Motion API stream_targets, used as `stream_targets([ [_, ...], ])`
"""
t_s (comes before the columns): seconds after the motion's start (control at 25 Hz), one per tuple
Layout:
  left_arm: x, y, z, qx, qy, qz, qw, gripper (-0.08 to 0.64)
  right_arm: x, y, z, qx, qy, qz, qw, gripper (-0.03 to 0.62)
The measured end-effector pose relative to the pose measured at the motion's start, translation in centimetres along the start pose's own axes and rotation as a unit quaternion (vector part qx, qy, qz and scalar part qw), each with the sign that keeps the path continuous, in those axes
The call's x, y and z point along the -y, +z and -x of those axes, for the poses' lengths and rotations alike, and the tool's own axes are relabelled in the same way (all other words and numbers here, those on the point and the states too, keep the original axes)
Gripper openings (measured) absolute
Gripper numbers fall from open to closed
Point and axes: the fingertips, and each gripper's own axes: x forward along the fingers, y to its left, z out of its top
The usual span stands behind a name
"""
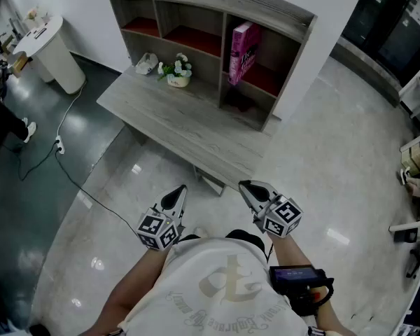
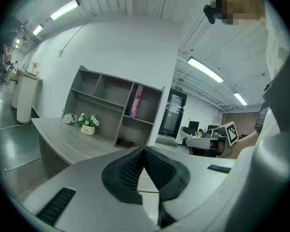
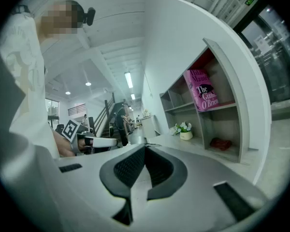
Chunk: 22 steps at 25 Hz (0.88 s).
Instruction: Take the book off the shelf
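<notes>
A pink book (image 1: 243, 52) stands upright, leaning a little, in the upper right compartment of a grey wooden shelf unit (image 1: 287, 19) on a desk; it also shows in the left gripper view as the book (image 2: 136, 101) and in the right gripper view as the book (image 3: 202, 90). My left gripper (image 1: 181, 190) and right gripper (image 1: 246, 186) are held close to my body, well short of the desk's near edge. Both are shut with nothing between the jaws: the left gripper (image 2: 144, 150) and right gripper (image 3: 145, 149) pads meet at the tips.
The wooden desk (image 1: 189, 128) carries the shelf, a small pot of white flowers (image 1: 177, 71) and a pale object (image 1: 146, 63). A dark red item (image 1: 239, 103) lies in the lower right compartment. A white round counter (image 1: 52, 47) stands at the left; a cable (image 1: 63, 159) trails on the floor.
</notes>
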Motion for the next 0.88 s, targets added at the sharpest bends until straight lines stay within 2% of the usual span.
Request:
stream_targets([
  [0.4, -0.6, -0.3, -0.1, -0.005, 0.002, 0.002, 1.0, 0.002, 0.4, -1.0, -0.1, 0.0, -0.012, -0.011, 1.0, 0.003],
  [0.88, -1.7, -0.9, 0.0, -0.015, -0.015, 0.001, 0.9998, 0.002, 0.1, -1.7, -1.1, 0.004, -0.039, -0.025, 0.999, 0.005],
])
